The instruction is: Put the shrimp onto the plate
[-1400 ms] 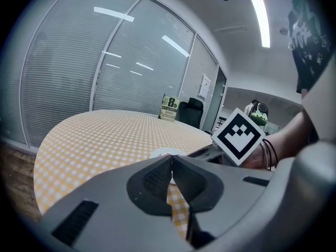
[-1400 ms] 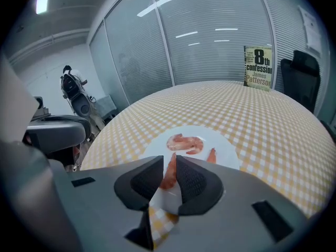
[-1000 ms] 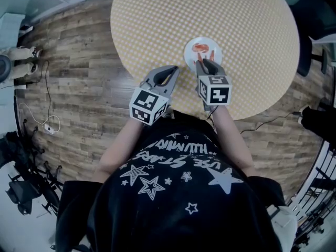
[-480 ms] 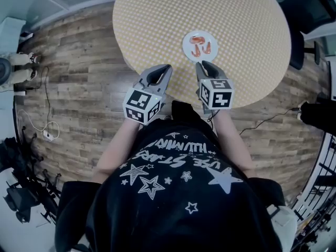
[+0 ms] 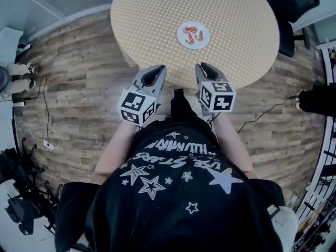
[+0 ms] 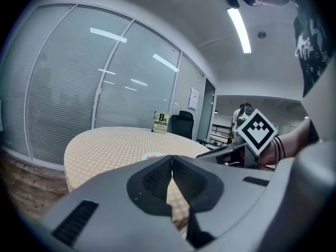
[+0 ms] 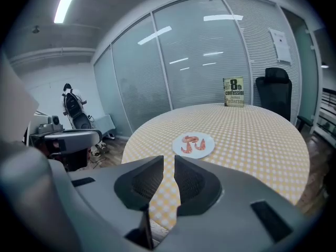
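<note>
You hold both grippers at the table's (image 5: 157,14) near edge, left gripper (image 5: 156,67) pressed closed, right gripper (image 5: 202,66) a slit apart and empty, while the shrimp (image 5: 188,30) lie on the plate (image 5: 191,45).

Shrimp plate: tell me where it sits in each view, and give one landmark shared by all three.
Head view: the shrimp plate lies top centre on the yellow checkered table.
Left gripper view: only a sliver peeks over the closed jaws, left of centre.
Right gripper view: centre, above the jaws.
Shared landmark: the table's near rim.
</note>
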A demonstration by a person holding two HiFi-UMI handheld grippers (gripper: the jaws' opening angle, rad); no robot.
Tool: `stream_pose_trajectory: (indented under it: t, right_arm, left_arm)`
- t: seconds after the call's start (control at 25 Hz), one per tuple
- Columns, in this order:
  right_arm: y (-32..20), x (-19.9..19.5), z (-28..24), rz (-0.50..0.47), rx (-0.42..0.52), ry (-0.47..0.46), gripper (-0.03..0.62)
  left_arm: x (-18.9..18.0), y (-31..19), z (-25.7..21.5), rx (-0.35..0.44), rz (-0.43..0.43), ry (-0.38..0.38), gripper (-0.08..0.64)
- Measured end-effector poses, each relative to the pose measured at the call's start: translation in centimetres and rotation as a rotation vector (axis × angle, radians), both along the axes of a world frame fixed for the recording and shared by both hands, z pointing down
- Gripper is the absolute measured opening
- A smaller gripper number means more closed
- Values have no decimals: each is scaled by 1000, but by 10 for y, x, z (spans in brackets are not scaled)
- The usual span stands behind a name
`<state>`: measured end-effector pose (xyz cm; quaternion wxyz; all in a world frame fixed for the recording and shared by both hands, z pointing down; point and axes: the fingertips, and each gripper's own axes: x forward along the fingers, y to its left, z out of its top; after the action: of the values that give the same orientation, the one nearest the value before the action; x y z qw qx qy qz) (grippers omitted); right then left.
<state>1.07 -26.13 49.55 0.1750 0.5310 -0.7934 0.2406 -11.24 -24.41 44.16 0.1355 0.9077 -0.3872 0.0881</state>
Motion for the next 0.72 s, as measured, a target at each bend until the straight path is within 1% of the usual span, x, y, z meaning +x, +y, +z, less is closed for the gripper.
stream_pose_trajectory:
  t: [0.12, 0.36, 0.72]
  right_arm:
    - [20, 0, -7, 20, 20, -12, 72]
    - [57, 1, -19, 32, 43, -67, 71]
    - [81, 12, -34, 54, 67, -73, 71]
  left_arm:
    - [1, 16, -3, 6, 14, 11, 9]
    - [1, 42, -9, 19, 37, 25, 9]
    - [13, 63, -15, 29, 63, 45, 9]
